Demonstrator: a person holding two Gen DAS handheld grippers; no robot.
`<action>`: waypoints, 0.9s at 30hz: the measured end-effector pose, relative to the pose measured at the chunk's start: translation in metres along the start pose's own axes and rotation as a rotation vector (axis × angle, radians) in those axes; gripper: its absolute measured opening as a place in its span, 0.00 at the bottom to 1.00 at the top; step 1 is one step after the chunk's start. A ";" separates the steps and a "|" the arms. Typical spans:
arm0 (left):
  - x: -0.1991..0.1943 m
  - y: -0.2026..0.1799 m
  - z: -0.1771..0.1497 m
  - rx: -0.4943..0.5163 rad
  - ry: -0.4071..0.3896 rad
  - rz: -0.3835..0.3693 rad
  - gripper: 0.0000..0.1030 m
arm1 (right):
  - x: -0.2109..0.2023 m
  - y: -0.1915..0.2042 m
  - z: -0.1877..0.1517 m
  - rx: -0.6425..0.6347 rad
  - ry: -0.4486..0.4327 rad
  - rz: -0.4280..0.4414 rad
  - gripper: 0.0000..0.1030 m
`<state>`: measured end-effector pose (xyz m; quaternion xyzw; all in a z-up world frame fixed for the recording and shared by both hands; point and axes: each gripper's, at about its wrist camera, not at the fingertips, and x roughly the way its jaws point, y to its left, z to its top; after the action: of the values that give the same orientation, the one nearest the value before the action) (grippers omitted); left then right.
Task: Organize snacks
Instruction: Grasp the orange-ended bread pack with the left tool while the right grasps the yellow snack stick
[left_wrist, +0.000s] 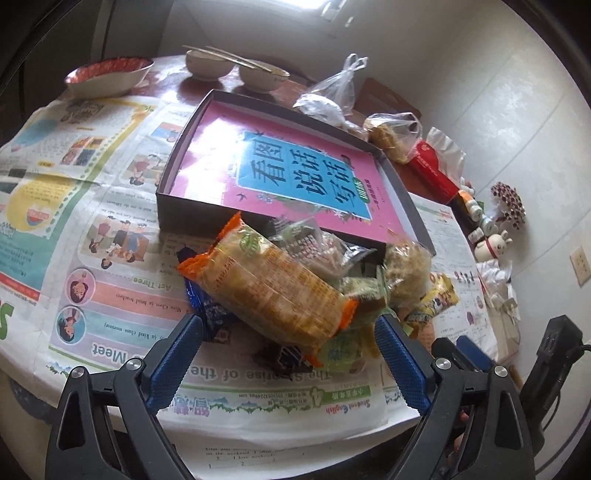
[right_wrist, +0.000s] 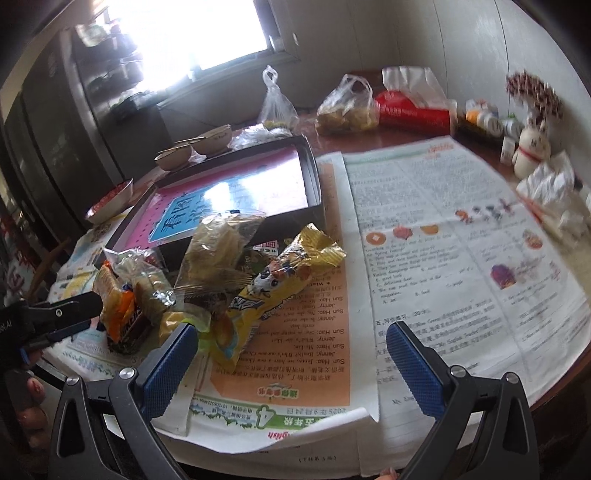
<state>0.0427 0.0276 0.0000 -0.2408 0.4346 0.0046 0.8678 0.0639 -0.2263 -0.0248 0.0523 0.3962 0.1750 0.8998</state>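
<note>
A pile of snack packets lies on the newspaper in front of a shallow dark box (left_wrist: 166, 192) lined with a pink and blue sheet. On top lies a long orange-ended cracker pack (left_wrist: 266, 284). My left gripper (left_wrist: 288, 332) is open, its blue pads either side of the pack's near end, not closed on it. In the right wrist view the box (right_wrist: 314, 173) lies behind the pile. A yellow cartoon packet (right_wrist: 269, 288) lies at the pile's right. My right gripper (right_wrist: 291, 345) is open and empty just in front of it. The left gripper (right_wrist: 62, 314) shows at the left.
Newspapers (right_wrist: 461, 258) cover the round table. Two bowls with chopsticks (left_wrist: 236, 68) and a red-patterned bowl (left_wrist: 110, 75) stand at the back. Plastic bags (left_wrist: 391, 129), a red tissue pack (left_wrist: 432, 170), small bottles and a rabbit figure (right_wrist: 532, 147) line the far right edge.
</note>
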 end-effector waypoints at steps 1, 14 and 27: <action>0.001 0.001 0.001 -0.011 0.003 -0.001 0.91 | 0.003 -0.001 0.001 0.011 0.011 0.012 1.00; 0.012 0.003 0.010 -0.061 0.019 0.002 0.76 | 0.028 0.002 0.014 0.020 0.056 0.082 0.66; 0.009 0.018 0.016 -0.098 0.011 -0.007 0.55 | 0.031 0.008 0.020 -0.044 0.013 0.119 0.27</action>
<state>0.0562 0.0480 -0.0062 -0.2843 0.4377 0.0217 0.8527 0.0960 -0.2070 -0.0311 0.0547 0.3941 0.2373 0.8862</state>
